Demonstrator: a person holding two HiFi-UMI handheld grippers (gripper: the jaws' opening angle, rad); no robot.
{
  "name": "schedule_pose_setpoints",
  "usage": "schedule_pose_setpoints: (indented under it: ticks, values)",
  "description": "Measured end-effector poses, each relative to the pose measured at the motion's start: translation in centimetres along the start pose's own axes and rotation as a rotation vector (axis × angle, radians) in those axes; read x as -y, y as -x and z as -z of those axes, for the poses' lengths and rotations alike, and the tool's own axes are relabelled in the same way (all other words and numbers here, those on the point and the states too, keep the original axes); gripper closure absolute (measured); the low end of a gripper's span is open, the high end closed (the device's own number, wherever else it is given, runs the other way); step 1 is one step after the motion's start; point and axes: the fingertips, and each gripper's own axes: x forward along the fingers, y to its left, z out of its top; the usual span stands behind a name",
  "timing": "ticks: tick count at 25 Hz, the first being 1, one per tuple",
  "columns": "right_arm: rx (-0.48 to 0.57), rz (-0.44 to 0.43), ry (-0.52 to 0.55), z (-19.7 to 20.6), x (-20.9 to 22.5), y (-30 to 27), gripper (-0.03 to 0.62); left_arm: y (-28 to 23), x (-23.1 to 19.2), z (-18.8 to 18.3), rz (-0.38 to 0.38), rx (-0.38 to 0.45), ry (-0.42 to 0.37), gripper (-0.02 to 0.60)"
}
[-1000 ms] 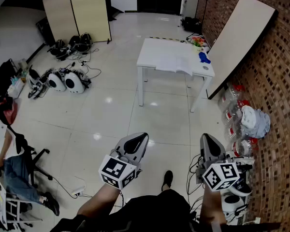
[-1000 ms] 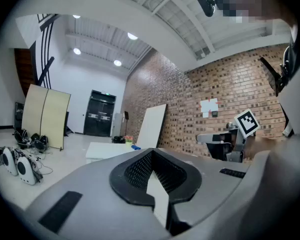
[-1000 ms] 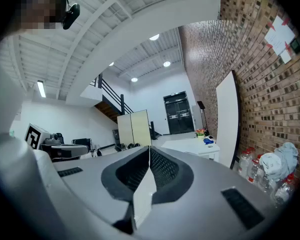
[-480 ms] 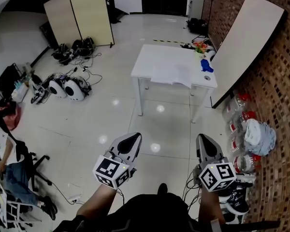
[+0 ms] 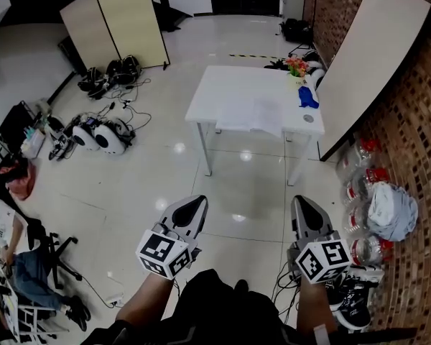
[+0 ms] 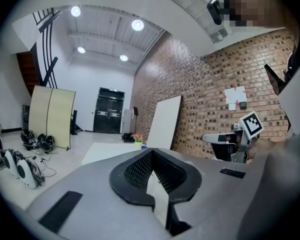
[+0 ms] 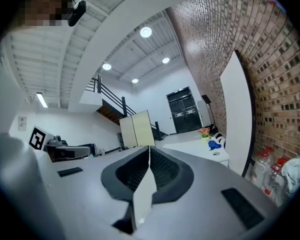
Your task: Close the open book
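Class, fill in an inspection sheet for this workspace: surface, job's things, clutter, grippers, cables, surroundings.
Surface: white table, across the floor ahead.
Job's things: open book, lying open near the table's front edge.
Clutter: blue object and flowers at the table's right end.
Grippers: left gripper and right gripper, both shut, empty, far short of the table.
Cables: loose cables on the floor, left.
Surroundings: brick wall, leaning board, bottles, folding screen.

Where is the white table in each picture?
Head view: the white table stands at the upper middle, far across the floor.
Left gripper view: the table is small, left of the middle.
Right gripper view: the table is right of the middle.
Shared landmark: the white board leaning on the brick wall, right of the table everywhere.
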Motion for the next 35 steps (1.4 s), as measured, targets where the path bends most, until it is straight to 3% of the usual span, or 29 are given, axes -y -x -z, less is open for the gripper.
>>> schedule_pose_setpoints:
  ticks: [7, 24, 35]
  values:
    - [0.005, 0.045, 0.010, -0.4, 3.2, -5.3, 0.592, -6.2, -3.5, 0.5, 0.040, -0.014, 0.006, 0.586]
    - [-0.026, 0.153, 0.078, -3.2, 3.8, -24.5, 0.592, -17.5, -20.7, -1.7, 0.157, 0.007, -0.007, 0.588]
    - [-0.084, 0.163, 0.072, -2.0, 7.2, -31.0, 0.591, -23.8, -24.1, -1.2, 0.164, -0.003, 0.042, 0.586]
